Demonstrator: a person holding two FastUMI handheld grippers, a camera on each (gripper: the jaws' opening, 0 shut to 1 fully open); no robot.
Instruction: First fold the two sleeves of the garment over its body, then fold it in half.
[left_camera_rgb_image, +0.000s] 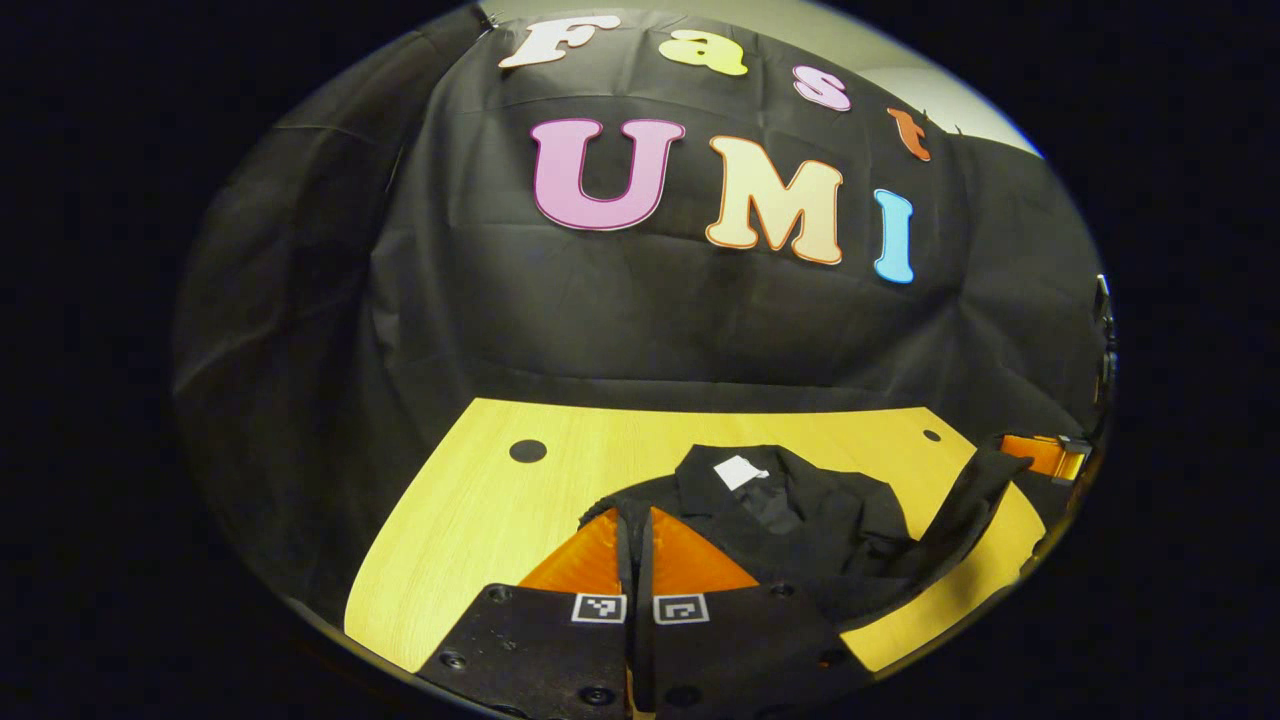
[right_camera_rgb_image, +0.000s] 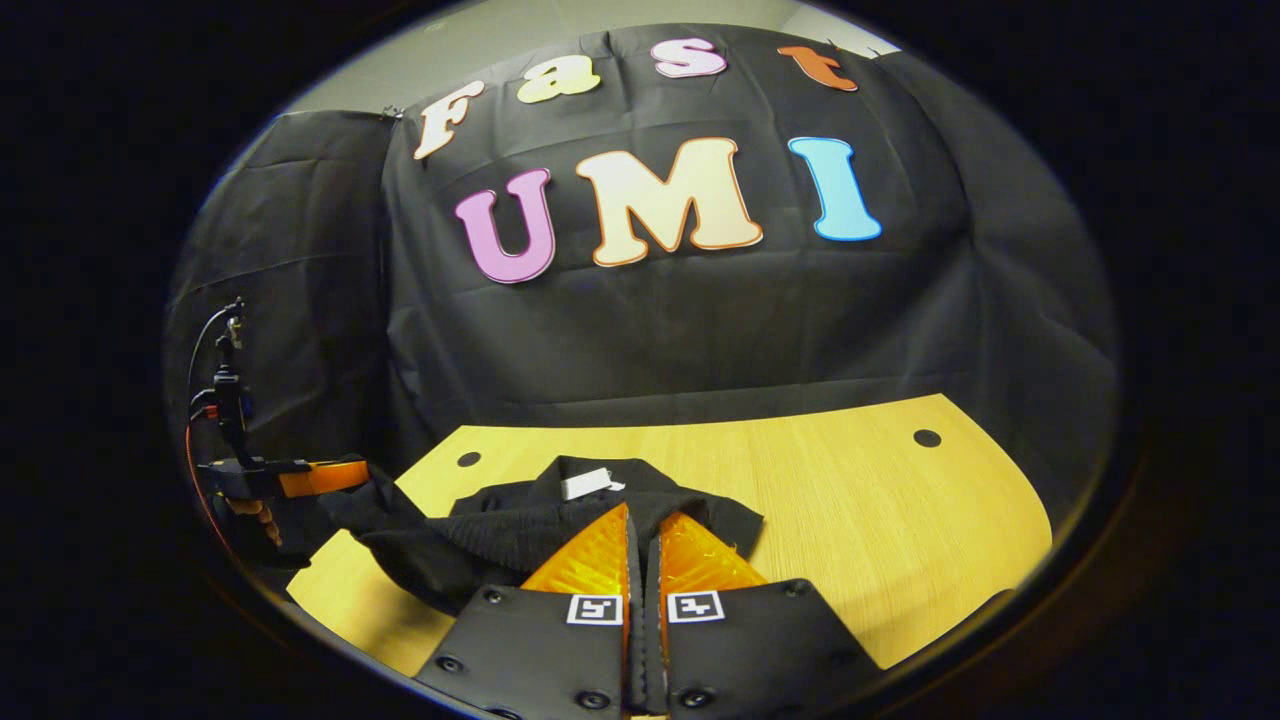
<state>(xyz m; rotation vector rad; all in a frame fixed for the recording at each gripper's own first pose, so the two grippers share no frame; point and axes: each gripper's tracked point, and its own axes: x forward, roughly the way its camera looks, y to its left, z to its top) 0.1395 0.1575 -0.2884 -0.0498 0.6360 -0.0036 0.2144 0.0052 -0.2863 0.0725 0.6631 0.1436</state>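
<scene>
We see a black garment (left_camera_rgb_image: 800, 520) on the table (left_camera_rgb_image: 480, 500), left hand-held gripper (left_camera_rgb_image: 634, 512) pinching its sleeve, right hand-held gripper (right_camera_rgb_image: 642, 512) clamped on its other side, a white tag (right_camera_rgb_image: 586, 484) at the collar.

Dim booth, warm light on the tabletop (right_camera_rgb_image: 850, 500); strong fisheye bending at edges.

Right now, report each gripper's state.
Left gripper: shut on the black knit garment's sleeve.
Right gripper: shut on its other sleeve.
</scene>
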